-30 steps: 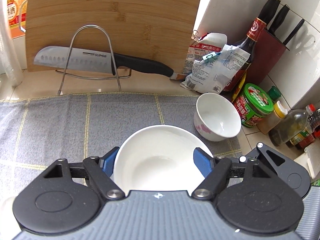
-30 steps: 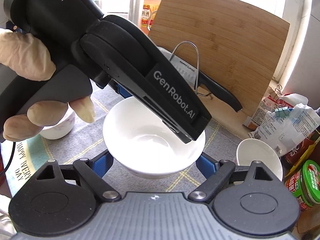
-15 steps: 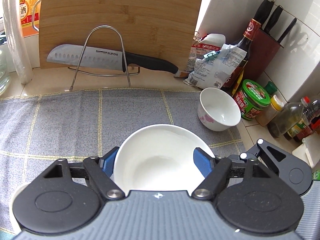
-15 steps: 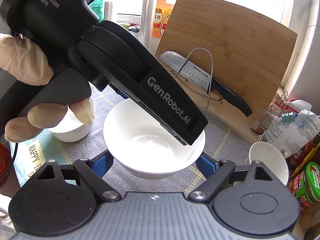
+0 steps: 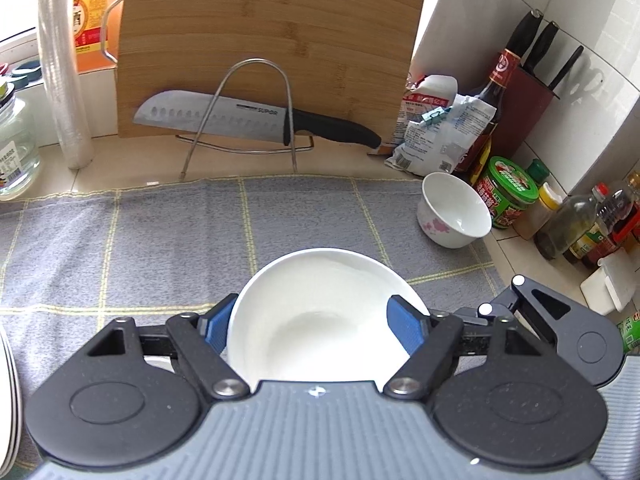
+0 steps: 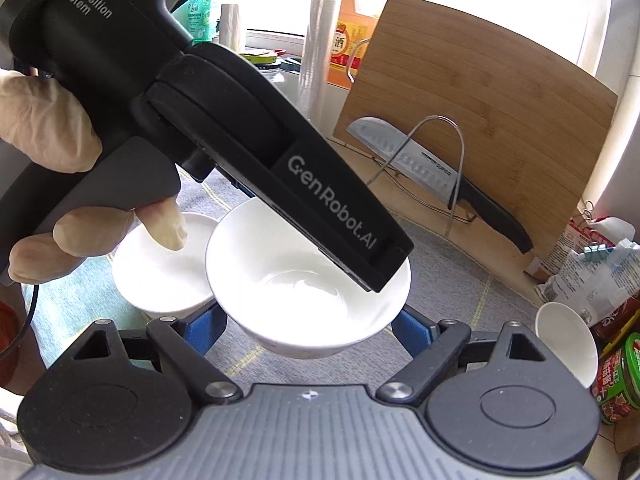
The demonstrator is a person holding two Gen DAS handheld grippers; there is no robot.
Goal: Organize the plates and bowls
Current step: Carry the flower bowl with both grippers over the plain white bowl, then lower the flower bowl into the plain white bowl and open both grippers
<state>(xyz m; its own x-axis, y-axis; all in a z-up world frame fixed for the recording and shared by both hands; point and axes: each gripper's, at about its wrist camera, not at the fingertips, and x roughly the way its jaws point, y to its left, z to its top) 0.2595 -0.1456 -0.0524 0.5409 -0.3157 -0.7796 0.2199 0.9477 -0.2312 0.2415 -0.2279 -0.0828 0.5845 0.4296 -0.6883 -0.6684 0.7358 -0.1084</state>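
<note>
A plain white bowl [image 5: 320, 312] is held between the blue pads of my left gripper [image 5: 316, 324], above the grey checked mat [image 5: 140, 240]. In the right wrist view the same bowl [image 6: 280, 280] sits under the left gripper's black body, and my right gripper [image 6: 308, 330] has its blue pads spread wide on either side of the bowl's base, not clearly pressing it. A second white bowl [image 6: 160, 276] stands on the mat just left of it. A small flowered bowl [image 5: 452, 212] stands at the mat's right edge; it also shows in the right wrist view [image 6: 568, 344].
A bamboo cutting board [image 5: 272, 48] leans at the back with a knife [image 5: 240, 120] on a wire stand. Bags, sauce bottles, a green jar [image 5: 508, 196] and a knife block crowd the right. A plate stack edge [image 5: 8, 392] shows at far left.
Both grippers and the held bowl have moved back and left over the mat. The second white bowl now lies right beside the held bowl in the right wrist view.
</note>
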